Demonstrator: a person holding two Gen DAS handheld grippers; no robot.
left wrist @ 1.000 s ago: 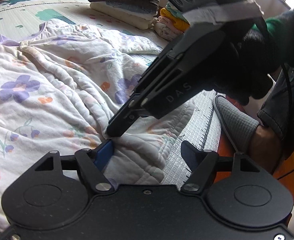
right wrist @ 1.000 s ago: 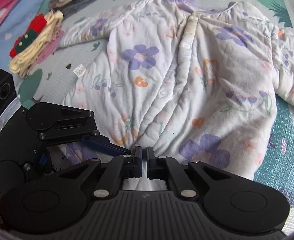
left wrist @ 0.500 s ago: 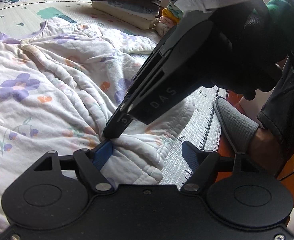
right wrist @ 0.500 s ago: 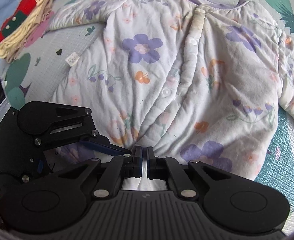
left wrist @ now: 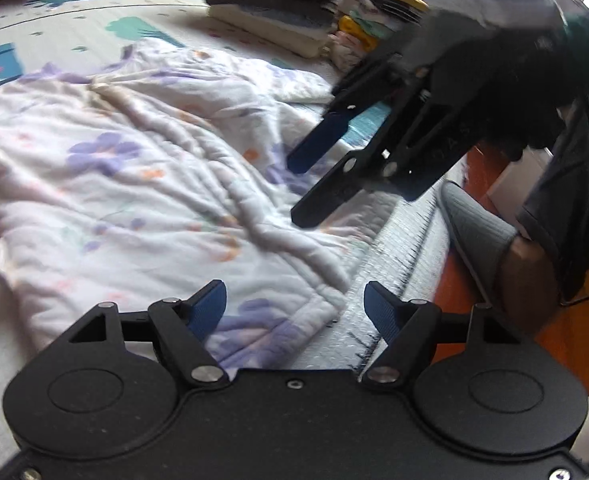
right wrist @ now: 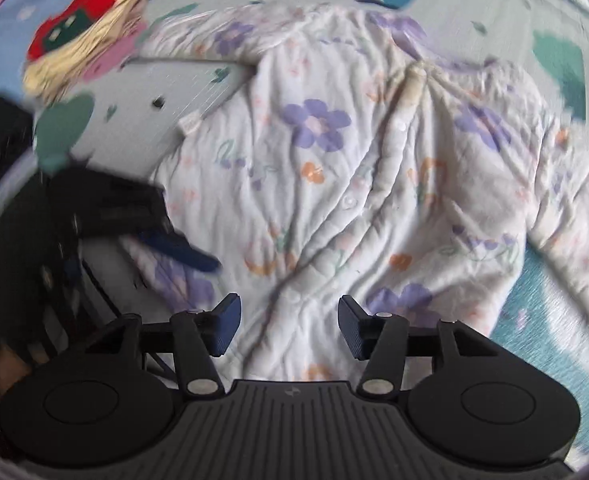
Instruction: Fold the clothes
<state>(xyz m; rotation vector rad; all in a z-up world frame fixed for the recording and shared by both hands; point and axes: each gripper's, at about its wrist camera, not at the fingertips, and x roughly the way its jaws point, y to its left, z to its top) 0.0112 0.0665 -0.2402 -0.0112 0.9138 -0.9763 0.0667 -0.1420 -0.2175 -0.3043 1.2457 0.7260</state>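
A white quilted top with purple and orange flowers lies spread front-up on the play mat, its buttoned placket running down the middle. My left gripper is open just above the hem, nothing between its blue pads. My right gripper is also open, hovering over the lower front of the top. In the left wrist view the right gripper hangs above the hem with its fingers apart. The left gripper shows blurred at the left of the right wrist view.
Folded clothes are stacked at the back of the mat, with a smaller colourful pile beside them. A red and cream garment lies at the mat's far left. A slippered foot stands on the wooden floor by the mat edge.
The right gripper was shut on the hem fold; it has opened and lifted off. The left gripper has drawn back from the hem. The cloth has dropped flat.
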